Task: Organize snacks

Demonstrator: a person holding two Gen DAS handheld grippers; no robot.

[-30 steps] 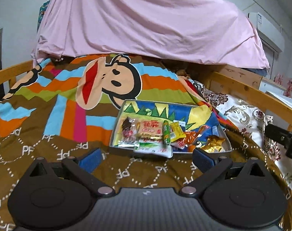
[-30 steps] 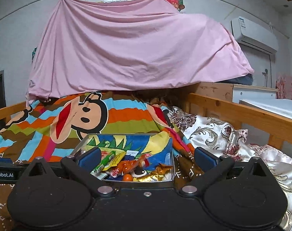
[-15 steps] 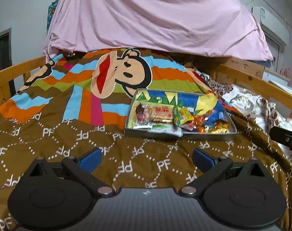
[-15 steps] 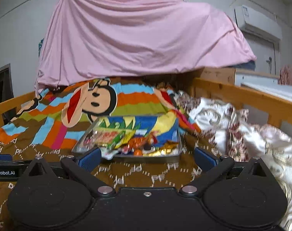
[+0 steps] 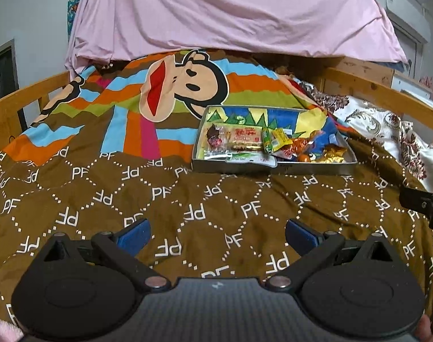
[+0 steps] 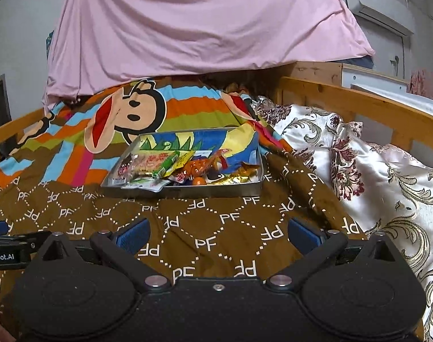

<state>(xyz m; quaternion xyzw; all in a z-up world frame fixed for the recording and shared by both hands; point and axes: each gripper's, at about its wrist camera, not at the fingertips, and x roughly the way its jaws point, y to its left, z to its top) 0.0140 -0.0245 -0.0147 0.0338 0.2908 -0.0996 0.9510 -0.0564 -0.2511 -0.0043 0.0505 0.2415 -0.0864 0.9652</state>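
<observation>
So the surface here is a bed with a wooden frame point(image 5: 367, 85), rails running down both sides. Spread over it is a brown quilt point(image 5: 188, 199) printed with white "PF" letters and dotted diamonds, and further back it goes into bright stripes with a big cartoon monkey face point(image 5: 185, 85). Sitting right on the quilt is a shallow metal tray point(image 5: 273, 168) with snack packets piled inside. Along the right edge of the bed, just beside the tray, there's a shiny white floral pillow point(image 6: 373, 176). A pink sheet point(image 6: 188, 22) hangs over the far end.
</observation>
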